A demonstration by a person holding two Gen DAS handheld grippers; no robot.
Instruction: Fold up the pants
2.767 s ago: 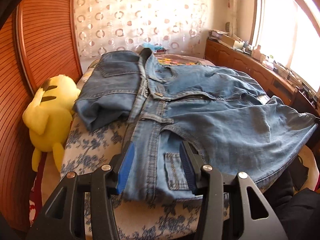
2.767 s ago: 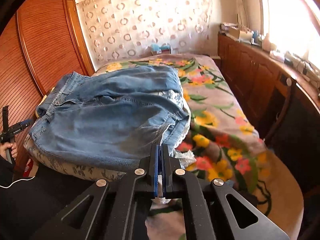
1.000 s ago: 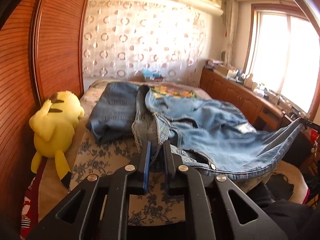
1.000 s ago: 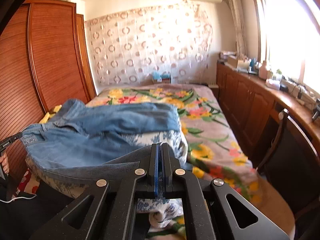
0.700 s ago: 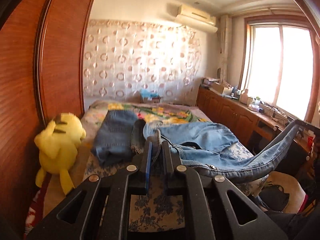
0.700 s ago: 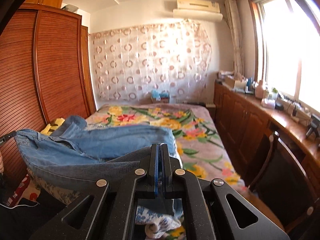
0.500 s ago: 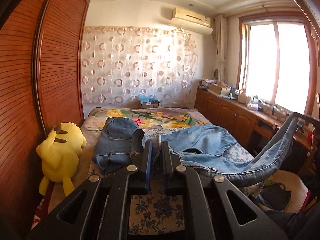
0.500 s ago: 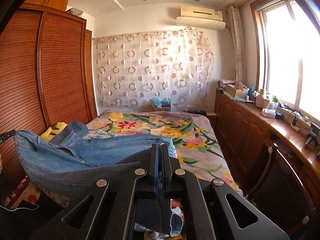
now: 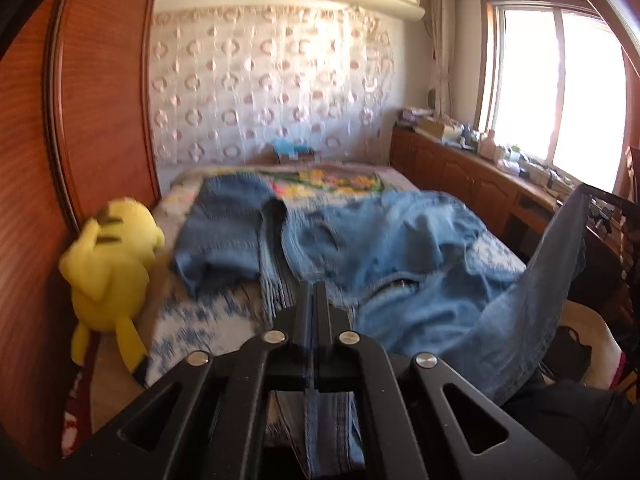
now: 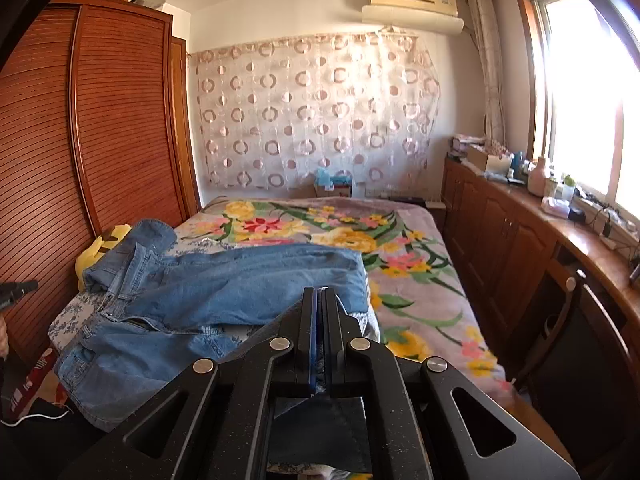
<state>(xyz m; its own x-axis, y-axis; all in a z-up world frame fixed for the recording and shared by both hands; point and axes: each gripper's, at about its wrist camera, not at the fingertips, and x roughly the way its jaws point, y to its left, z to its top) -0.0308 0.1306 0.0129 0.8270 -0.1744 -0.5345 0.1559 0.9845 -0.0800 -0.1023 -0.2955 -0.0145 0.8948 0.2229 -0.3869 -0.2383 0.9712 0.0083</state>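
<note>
Pinching the denim in tightly closed jaws, the left hand-held gripper (image 9: 314, 300) and right hand-held gripper (image 10: 319, 312) lift the jeans' (image 9: 408, 240) near edge above the bed (image 10: 416, 280), a yellow plush toy (image 9: 110, 264) lying far left.

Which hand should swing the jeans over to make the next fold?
Probably the right gripper. It is shut on the jeans' leg end, lifted clear of the bed. The left gripper is shut on the waist end and can anchor it.
</note>
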